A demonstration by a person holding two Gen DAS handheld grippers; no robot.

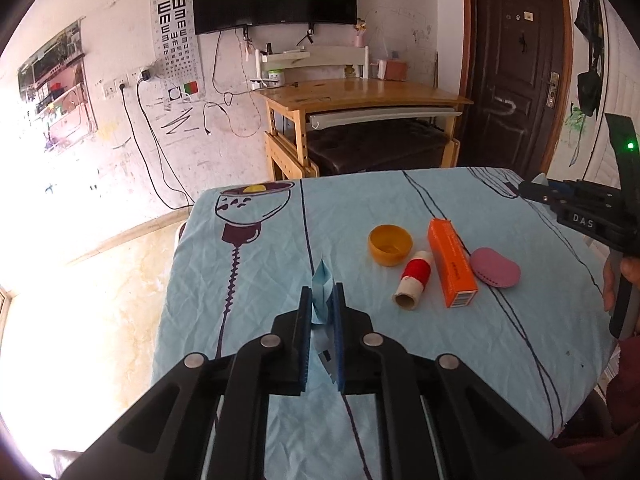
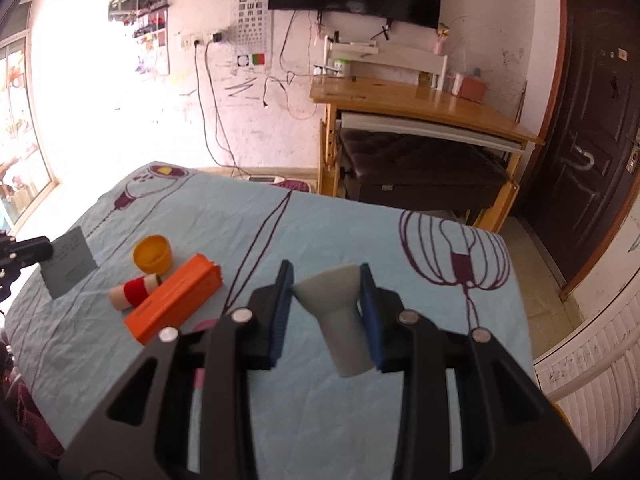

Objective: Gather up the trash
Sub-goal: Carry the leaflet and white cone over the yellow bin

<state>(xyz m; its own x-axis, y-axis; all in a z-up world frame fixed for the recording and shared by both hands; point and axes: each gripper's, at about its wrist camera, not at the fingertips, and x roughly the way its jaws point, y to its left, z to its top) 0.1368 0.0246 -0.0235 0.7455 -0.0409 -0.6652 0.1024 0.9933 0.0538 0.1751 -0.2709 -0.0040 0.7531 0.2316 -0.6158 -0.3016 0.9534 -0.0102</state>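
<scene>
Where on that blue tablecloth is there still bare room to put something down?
Free: the cloth left of the yellow cup, and the far side toward the wooden desk. Crowded: yellow cup, red spool, orange box and pink pad cluster together.

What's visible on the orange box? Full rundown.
The orange box is a long, narrow carton, cardboard by the look, with a barcode on its near end and its far end flap open. It lies flat on the blue tablecloth, between the red thread spool and the pink pad. No gripper touches it.
</scene>
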